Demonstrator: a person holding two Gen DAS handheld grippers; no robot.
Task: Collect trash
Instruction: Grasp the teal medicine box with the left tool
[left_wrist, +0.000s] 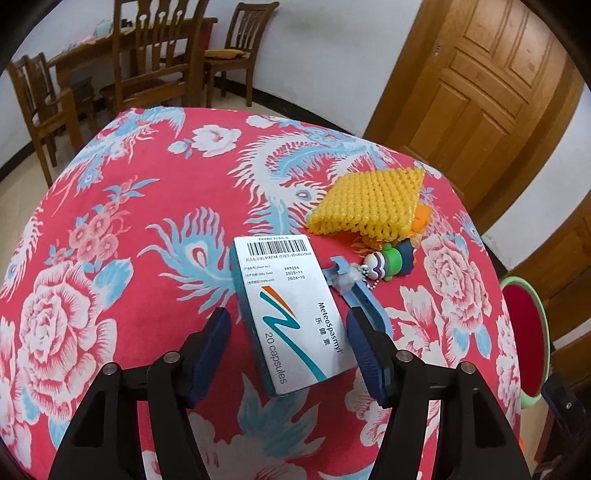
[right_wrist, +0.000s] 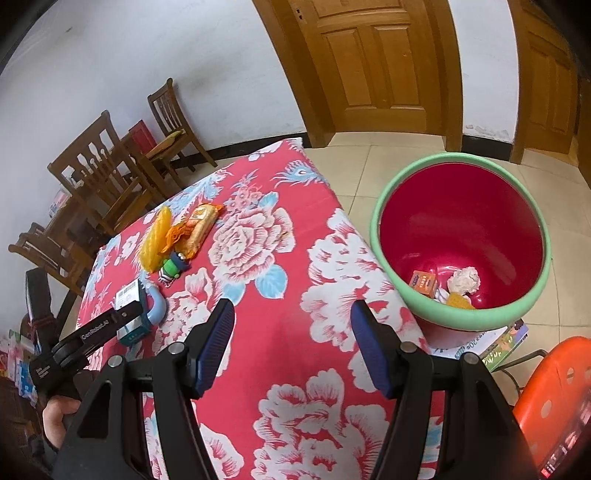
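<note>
A white and teal medicine box (left_wrist: 291, 306) lies flat on the red flowered tablecloth (left_wrist: 129, 295). My left gripper (left_wrist: 289, 317) straddles the box's near half, jaws open; a thin gap shows at the left pad (left_wrist: 218, 332), while the right pad sits close to the box's edge. From the right wrist view the same box (right_wrist: 127, 295) shows by the left gripper (right_wrist: 133, 314). My right gripper (right_wrist: 291, 310) hangs open over bare cloth with nothing in it. The red bin with a green rim (right_wrist: 532, 295) stands on the floor beside the table.
Beyond the box lie a yellow foam net (left_wrist: 369, 199), a small green toy keychain (left_wrist: 388, 262), a blue plastic piece (left_wrist: 365, 299) and an orange snack packet (right_wrist: 201, 225). The bin holds an orange carton (right_wrist: 424, 282) and crumpled tissue (right_wrist: 463, 280). An orange stool (right_wrist: 554, 387) stands nearby.
</note>
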